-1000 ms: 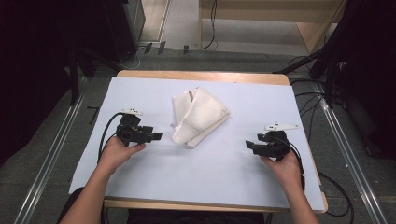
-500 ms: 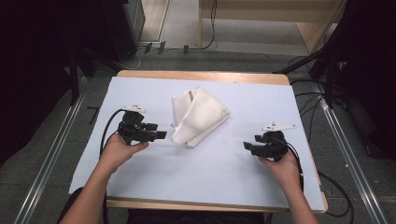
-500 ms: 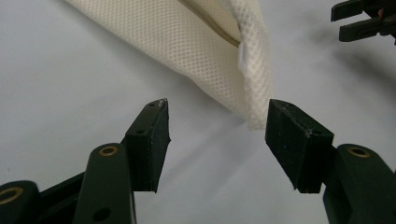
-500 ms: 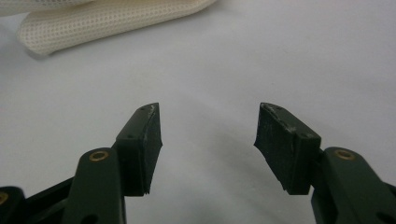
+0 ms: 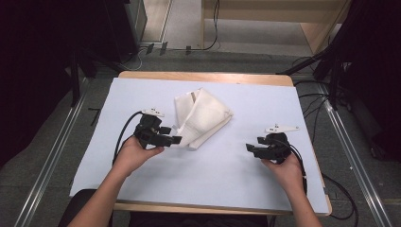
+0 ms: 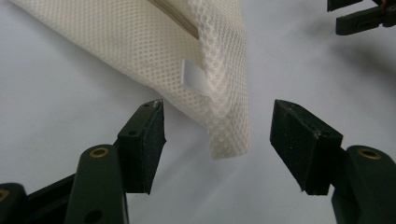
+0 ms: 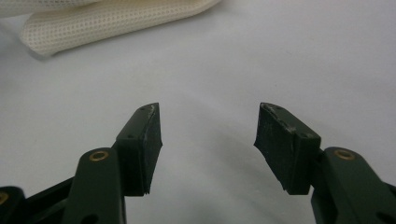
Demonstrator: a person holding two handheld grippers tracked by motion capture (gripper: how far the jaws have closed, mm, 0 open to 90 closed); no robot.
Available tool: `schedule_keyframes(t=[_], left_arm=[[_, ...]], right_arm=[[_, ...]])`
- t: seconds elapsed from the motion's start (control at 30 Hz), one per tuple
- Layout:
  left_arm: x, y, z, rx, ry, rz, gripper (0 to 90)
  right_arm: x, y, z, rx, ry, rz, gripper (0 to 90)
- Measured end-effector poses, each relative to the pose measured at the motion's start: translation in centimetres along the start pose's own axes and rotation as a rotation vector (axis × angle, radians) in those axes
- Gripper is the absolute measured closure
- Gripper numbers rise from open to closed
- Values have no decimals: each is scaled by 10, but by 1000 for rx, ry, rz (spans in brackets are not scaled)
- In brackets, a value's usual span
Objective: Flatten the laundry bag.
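The counter [image 5: 142,94] carries a pale sheet that covers nearly its whole top. You work on that sheet.

The folded mesh cloth [image 5: 201,118] lies on the sheet, just behind centre and a little toward your left. It is cream-white with an open weave and is folded into several layers. One corner [image 6: 229,140] points toward your left hand. A small white tag [image 6: 195,78] sits near that corner, beside a seam.

Expect the cloth to be light, soft and limp. It will sag and may unfold when you lift it, and a loose layer can slip off the stack. It is not fragile. The weave should give the pads good friction.

Your left tongs [image 5: 176,140] stand at the near left corner of the cloth. Their jaws have just been opening and now stand wide. The corner lies between them, but neither pad presses on it, so nothing is held. Take hold at this corner, deep enough to catch all layers, clear of the tag.

Your right tongs [image 5: 249,147] rest low over the bare sheet, well apart from the cloth. Their jaws are open and empty.
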State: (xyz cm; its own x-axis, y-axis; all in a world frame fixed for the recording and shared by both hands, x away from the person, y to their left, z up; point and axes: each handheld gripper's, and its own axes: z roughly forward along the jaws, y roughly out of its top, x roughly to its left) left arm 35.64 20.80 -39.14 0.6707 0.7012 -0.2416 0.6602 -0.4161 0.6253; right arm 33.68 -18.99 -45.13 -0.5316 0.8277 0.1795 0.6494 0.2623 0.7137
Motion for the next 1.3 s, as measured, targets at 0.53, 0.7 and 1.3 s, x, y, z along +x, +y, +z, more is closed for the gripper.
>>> schedule_keyframes(t=[0.53, 0.7, 1.3], left_arm=[[6, 1, 36, 75, -36, 2, 776], [10, -4, 23, 91, -34, 19, 814], [44, -29, -35, 55, -16, 42, 791]], right_arm=[[8, -3, -7, -18, 11, -8, 459], [20, 2, -7, -28, 29, -33, 468], [60, 21, 1, -6, 96, -131, 498]])
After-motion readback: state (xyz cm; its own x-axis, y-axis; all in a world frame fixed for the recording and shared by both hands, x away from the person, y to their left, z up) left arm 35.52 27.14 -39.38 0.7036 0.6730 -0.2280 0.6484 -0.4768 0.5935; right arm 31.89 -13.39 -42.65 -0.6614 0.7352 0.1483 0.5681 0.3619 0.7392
